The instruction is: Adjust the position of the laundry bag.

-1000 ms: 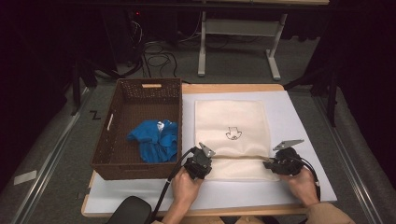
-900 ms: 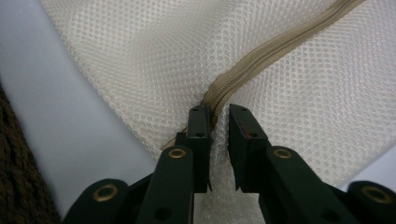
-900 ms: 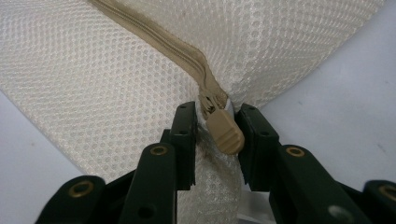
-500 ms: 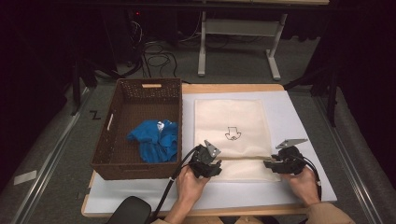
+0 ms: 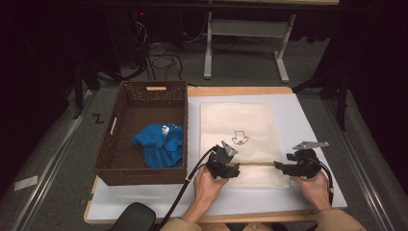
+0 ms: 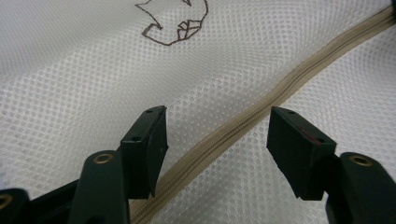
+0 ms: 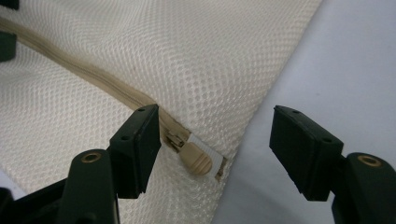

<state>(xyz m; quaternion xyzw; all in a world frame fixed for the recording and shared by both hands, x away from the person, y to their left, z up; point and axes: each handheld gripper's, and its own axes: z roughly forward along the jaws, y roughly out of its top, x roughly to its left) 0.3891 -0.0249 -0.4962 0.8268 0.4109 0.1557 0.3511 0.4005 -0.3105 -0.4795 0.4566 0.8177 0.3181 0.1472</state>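
Note:
A cream mesh laundry bag (image 5: 238,127) lies flat on the white table top, a small dark drawing on its front. Its tan zipper (image 6: 261,116) runs across the near end. My left gripper (image 5: 236,169) hovers open over the zipper near the bag's left side, jaws straddling the zipper line (image 6: 217,144). My right gripper (image 5: 277,165) is open at the bag's right edge. Between its jaws lies the beige zipper pull (image 7: 198,158), at the corner of the bag (image 7: 140,56).
A brown wicker basket (image 5: 115,144) stands left of the bag with a crumpled blue cloth (image 5: 161,143) inside. The white table top (image 5: 308,120) shows bare at the right. A dark rounded object (image 5: 134,219) sits at the table's front left edge.
My left gripper has shifted slightly right onto the bag's near end. The right gripper has stayed at the bag's right edge. The bag lies as before.

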